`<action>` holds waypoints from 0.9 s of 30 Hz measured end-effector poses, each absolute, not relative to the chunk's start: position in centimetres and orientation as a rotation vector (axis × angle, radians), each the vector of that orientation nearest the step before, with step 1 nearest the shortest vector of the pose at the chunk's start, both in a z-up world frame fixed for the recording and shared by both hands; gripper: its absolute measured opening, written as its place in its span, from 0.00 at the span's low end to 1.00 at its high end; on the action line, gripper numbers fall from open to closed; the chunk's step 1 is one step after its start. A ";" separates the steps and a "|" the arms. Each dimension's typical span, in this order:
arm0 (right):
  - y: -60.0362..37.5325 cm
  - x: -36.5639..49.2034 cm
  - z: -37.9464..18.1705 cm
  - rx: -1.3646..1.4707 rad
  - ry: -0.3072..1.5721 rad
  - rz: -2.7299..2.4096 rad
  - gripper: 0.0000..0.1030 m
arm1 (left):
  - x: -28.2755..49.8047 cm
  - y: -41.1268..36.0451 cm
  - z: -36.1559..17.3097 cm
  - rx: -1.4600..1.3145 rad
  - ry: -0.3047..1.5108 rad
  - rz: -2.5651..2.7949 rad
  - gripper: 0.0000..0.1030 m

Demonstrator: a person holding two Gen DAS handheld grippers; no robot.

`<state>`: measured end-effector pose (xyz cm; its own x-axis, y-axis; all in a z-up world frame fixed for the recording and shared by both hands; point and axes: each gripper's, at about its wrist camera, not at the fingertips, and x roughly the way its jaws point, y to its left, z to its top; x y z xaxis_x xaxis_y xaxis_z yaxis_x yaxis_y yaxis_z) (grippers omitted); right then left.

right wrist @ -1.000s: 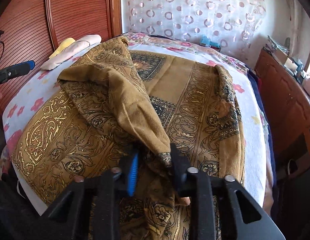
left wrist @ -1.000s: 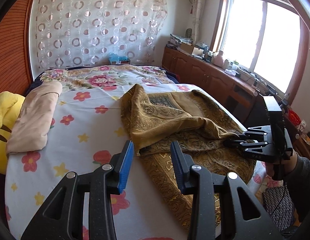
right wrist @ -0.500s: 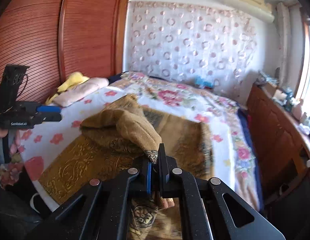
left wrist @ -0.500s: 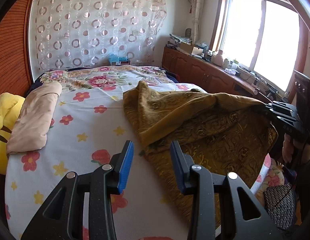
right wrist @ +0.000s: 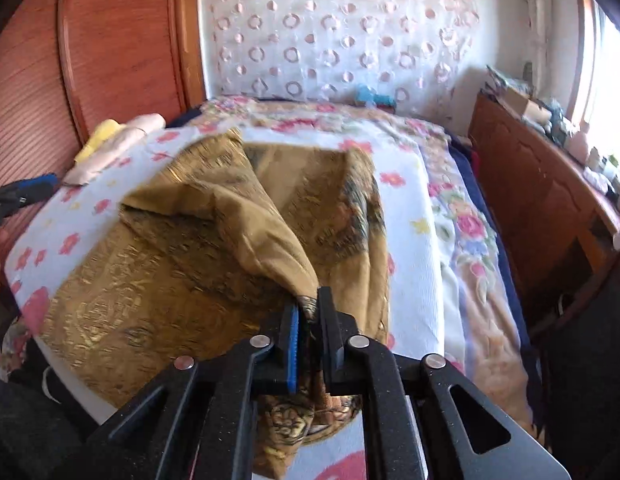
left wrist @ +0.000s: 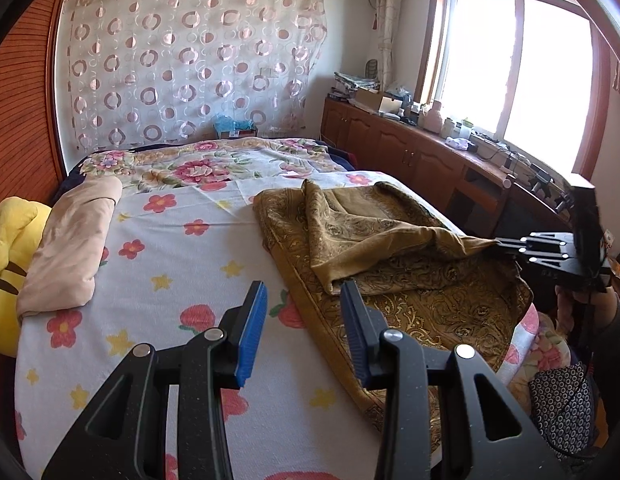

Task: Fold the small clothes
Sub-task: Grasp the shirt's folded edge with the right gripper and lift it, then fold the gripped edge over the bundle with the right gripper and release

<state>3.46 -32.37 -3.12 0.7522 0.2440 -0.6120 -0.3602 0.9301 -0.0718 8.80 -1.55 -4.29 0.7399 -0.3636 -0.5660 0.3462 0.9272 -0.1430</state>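
Gold-brown patterned cloth (left wrist: pixel 410 280) lies on the bed's (left wrist: pixel 182 272) window-side half, long axis running from the foot edge toward the headboard end; near part drapes over the foot edge. One corner is folded back over the flat part and drawn toward the foot-side corner nearest the window.

Right gripper (right wrist: pixel 308 332) pinches that corner between its blue pads; jaws nearly closed and have just been opening a little, cloth still between them. Left gripper (left wrist: pixel 304 320) hovers over the foot edge beside the cloth's edge, jaws partly apart, nothing in them.

Versus a second ago: the lifted flap was pulled up and across, now lower again and stretched in a ridge toward the right gripper. Left gripper unchanged.

Cloth is thin woven fabric, paisley and border print, creased. Bed sheet white with red flowers and yellow stars. Beige folded blanket (left wrist: pixel 70 248) along the far side edge, yellow plush (left wrist: pixel 10 264) beside it.
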 end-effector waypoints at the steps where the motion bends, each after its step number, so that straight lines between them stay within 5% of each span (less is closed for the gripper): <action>1: -32.2 3.1 -2.6 -0.195 0.620 0.338 0.18 | 8.8 -1.5 -4.2 -0.027 0.625 -0.389 0.38; 3: -31.7 2.1 -1.6 -0.200 0.587 0.359 0.42 | 8.5 -1.6 -4.1 -0.026 0.622 -0.388 0.38; 11: -26.7 2.9 -1.1 -0.270 0.551 0.500 0.45 | 8.4 -1.3 -3.8 -0.026 0.615 -0.377 0.38; 27: -16.1 11.6 -5.6 -0.357 0.763 0.753 0.45 | 8.5 -0.6 -4.5 -0.035 0.635 -0.370 0.38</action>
<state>11.57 -16.13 -5.62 0.4838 0.4804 -0.7315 -0.7249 0.6883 -0.0274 8.47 -0.63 -4.52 0.7421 -0.3482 -0.5728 0.3269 0.9340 -0.1442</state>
